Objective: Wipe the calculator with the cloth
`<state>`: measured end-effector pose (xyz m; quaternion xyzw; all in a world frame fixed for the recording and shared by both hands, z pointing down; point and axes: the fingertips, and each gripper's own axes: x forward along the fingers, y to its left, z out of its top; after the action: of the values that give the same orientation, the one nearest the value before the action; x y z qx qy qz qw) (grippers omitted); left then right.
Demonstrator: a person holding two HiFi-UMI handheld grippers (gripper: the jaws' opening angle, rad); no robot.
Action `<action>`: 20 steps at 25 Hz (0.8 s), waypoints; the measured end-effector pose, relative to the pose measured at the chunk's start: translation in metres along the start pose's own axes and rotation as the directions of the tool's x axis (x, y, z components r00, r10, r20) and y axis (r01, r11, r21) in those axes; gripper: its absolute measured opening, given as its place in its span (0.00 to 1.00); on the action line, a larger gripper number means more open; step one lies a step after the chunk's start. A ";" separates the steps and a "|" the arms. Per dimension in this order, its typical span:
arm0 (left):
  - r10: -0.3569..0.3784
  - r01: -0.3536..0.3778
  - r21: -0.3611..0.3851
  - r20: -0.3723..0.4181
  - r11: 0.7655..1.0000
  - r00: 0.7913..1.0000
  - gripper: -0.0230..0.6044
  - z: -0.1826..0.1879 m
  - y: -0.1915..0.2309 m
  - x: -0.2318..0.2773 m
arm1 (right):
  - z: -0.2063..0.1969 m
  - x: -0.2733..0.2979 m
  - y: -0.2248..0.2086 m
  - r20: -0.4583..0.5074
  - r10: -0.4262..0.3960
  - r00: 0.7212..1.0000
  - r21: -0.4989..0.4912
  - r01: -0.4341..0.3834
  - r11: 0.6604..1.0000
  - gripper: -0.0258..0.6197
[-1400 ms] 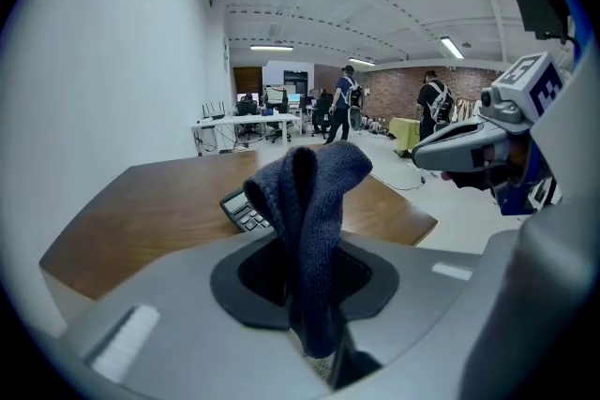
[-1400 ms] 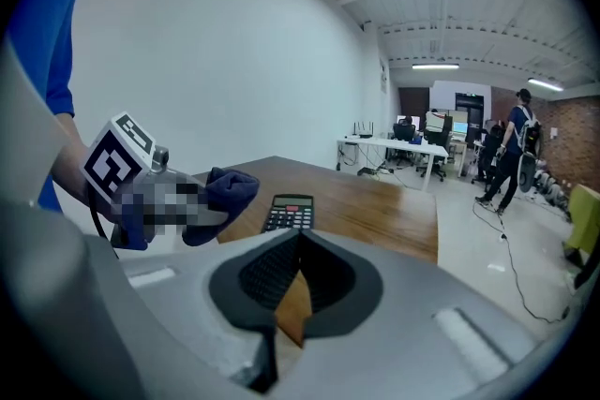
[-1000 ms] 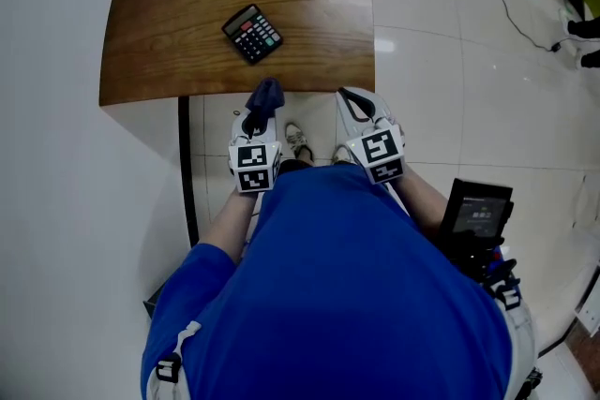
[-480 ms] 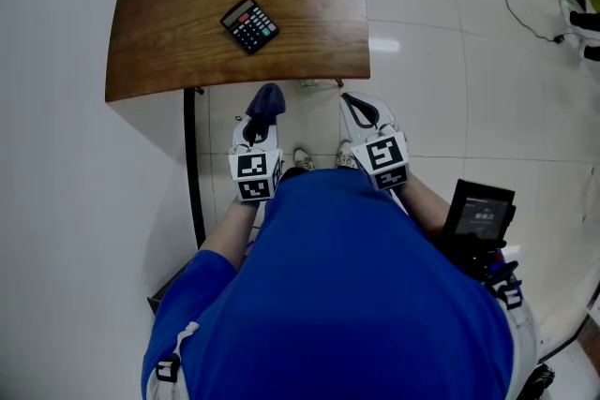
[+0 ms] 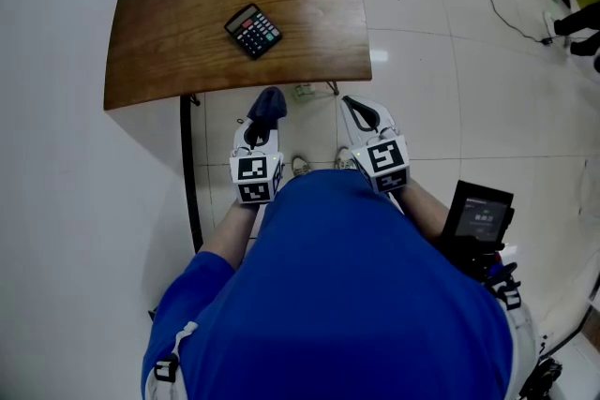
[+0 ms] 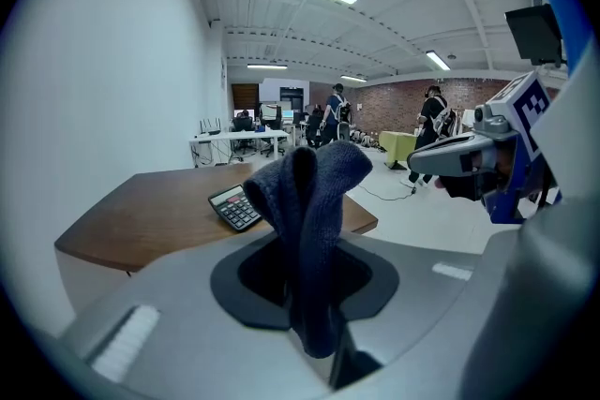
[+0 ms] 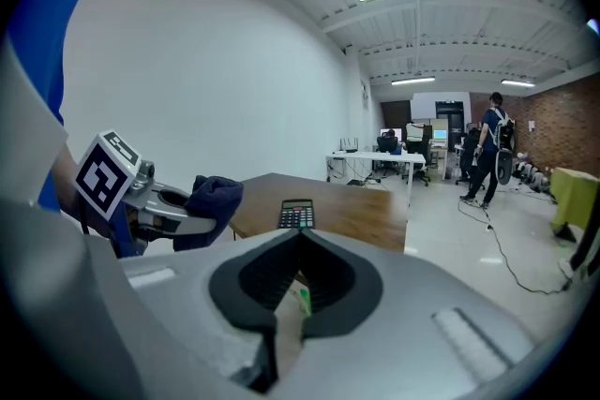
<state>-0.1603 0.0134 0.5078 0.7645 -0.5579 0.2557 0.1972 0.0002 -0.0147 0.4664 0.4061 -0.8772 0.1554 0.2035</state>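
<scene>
The left hand-held gripper (image 6: 302, 269) was clamped on a dark blue cloth (image 6: 309, 192). The cloth stood up in a fold between the jaws and drooped over at its top. The right hand-held gripper (image 7: 298, 233) had its jaws together at the tips, with nothing held between them.

The head view placed the left hand-held gripper (image 5: 263, 114) and the right hand-held gripper (image 5: 357, 111) side by side over the tiled floor, just short of the near edge of the worktop (image 5: 169, 23). The gripper views did not show this stand-off. From above, the cloth (image 5: 268, 101) appeared only as a small dark bunch at the jaw tips.

The calculator (image 5: 253, 31) lay flat on the wooden worktop, turned at an angle, well apart from both grippers and the cloth. Its keys showed in the left gripper view (image 6: 234, 206) and in the right gripper view (image 7: 297, 214).

Only the gripper views showed the room beyond: desks, ceiling strip lights, a brick wall and standing people. Only the head view showed a cable (image 5: 506, 0) on the floor.
</scene>
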 end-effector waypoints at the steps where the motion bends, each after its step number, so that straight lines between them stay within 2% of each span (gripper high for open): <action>1: -0.001 0.001 -0.001 -0.001 1.000 1.000 0.14 0.000 -0.001 0.000 | -0.003 0.000 0.000 0.000 0.002 1.000 0.005 -0.002 1.000 0.04; 8: -0.006 0.006 -0.009 -0.004 1.000 1.000 0.14 0.001 -0.002 0.000 | 0.003 -0.001 -0.001 -0.006 -0.007 1.000 0.011 0.008 1.000 0.04; 13: -0.003 0.003 -0.010 0.019 1.000 1.000 0.14 -0.005 0.008 -0.016 | 0.002 -0.005 0.020 0.001 -0.012 1.000 -0.005 0.012 1.000 0.04; 20: 0.002 -0.002 -0.014 0.003 1.000 1.000 0.14 0.002 -0.002 0.003 | -0.002 0.000 -0.005 -0.001 -0.005 1.000 0.007 0.005 1.000 0.04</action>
<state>-0.1571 0.0107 0.5078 0.7628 -0.5608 0.2510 0.2014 0.0047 -0.0163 0.4688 0.4090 -0.8755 0.1583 0.2028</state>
